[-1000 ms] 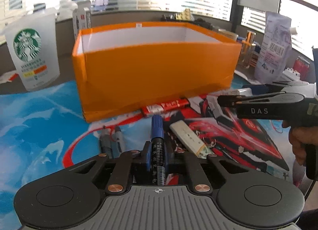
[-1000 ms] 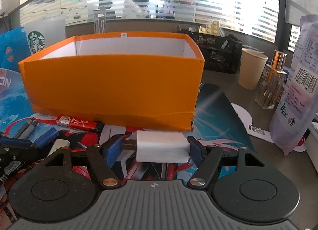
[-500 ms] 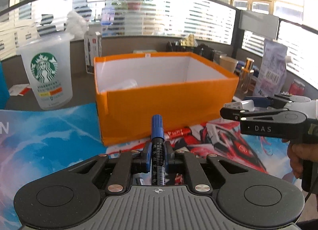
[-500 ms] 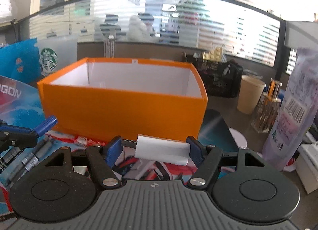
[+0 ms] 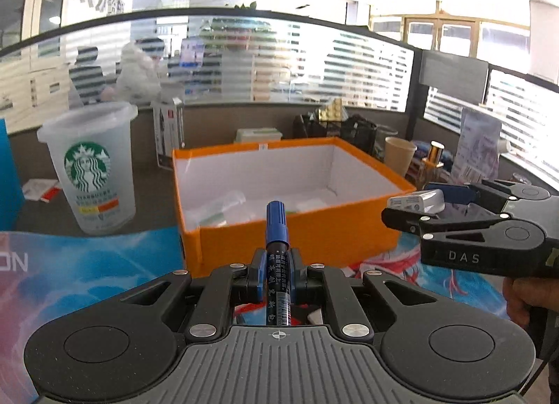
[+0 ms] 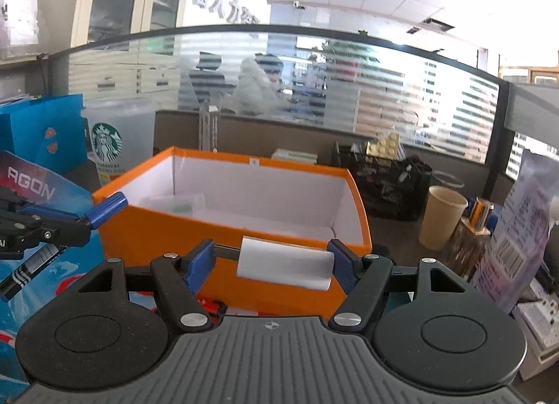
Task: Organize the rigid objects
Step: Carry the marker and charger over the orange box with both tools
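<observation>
One orange box (image 5: pixel 297 236) sits at 12 o'clock on the tabletop (image 5: pixel 87 264), holding clear packets (image 5: pixel 227 204). Left gripper (image 5: pixel 277 276) jaws clamp one blue-capped marker (image 5: pixel 277 257); right gripper (image 6: pixel 276 264) jaws pinch one white block (image 6: pixel 284 262), both held short of the box.

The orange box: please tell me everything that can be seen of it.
The orange cardboard box is rectangular and open on top, with orange outer walls and white inner walls. It stands upright on the colourful printed mat. Inside lie pale, clear-looking items, too blurred to name. The left gripper, shut on a blue-capped black marker, and the right gripper, shut on a white block, hang before its near wall without touching it.
</observation>
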